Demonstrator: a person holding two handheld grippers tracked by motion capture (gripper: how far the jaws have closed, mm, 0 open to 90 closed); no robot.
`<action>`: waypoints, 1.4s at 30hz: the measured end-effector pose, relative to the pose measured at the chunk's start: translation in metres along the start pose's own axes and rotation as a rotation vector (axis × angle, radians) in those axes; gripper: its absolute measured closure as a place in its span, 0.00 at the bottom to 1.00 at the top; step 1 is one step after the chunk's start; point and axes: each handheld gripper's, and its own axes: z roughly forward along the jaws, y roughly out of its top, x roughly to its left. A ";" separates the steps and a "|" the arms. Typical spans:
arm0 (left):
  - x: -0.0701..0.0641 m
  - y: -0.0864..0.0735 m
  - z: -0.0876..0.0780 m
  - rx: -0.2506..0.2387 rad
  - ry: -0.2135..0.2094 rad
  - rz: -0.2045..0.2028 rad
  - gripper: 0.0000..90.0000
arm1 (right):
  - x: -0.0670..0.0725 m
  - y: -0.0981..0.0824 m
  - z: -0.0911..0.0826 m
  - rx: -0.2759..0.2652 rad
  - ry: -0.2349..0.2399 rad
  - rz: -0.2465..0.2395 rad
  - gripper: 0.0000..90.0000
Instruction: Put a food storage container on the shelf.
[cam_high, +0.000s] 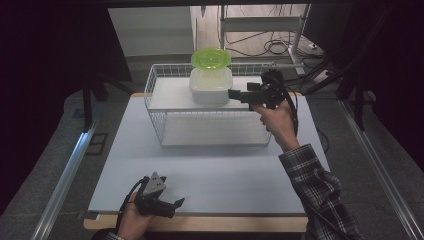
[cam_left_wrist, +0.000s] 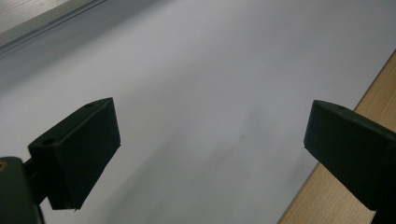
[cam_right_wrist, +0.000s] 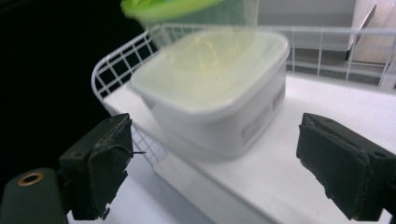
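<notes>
step: reaching for square white plastic tub (cam_high: 210, 86) on wire rack (cam_high: 165, 122), upper centre | right gripper (cam_high: 231, 94) wide, empty | left gripper (cam_high: 178, 202) wide, idle | next: straddle tub, close

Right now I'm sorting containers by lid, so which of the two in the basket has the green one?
The round container behind; the square white tub nearer the right gripper has a pale whitish lid.

I saw the white square container (cam_high: 210, 86) sitting upright, lid on, at upper centre of the high view — on the white shelf (cam_high: 170, 95) inside the wire basket (cam_high: 165, 131). A round green-lidded tub (cam_high: 210, 58) stood just behind it, touching or not I couldn't tell.
</notes>
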 end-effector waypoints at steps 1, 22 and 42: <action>0.000 0.000 0.000 0.000 0.000 0.000 0.04 | 0.001 -0.005 -0.001 0.003 0.000 -0.011 0.12; -0.001 0.000 0.001 0.004 0.003 0.004 0.03 | 0.010 -0.148 -0.022 0.162 -0.035 -0.128 0.03; -0.002 -0.001 0.002 0.005 0.001 0.014 0.03 | 0.008 -0.237 -0.017 0.360 -0.110 -0.236 0.02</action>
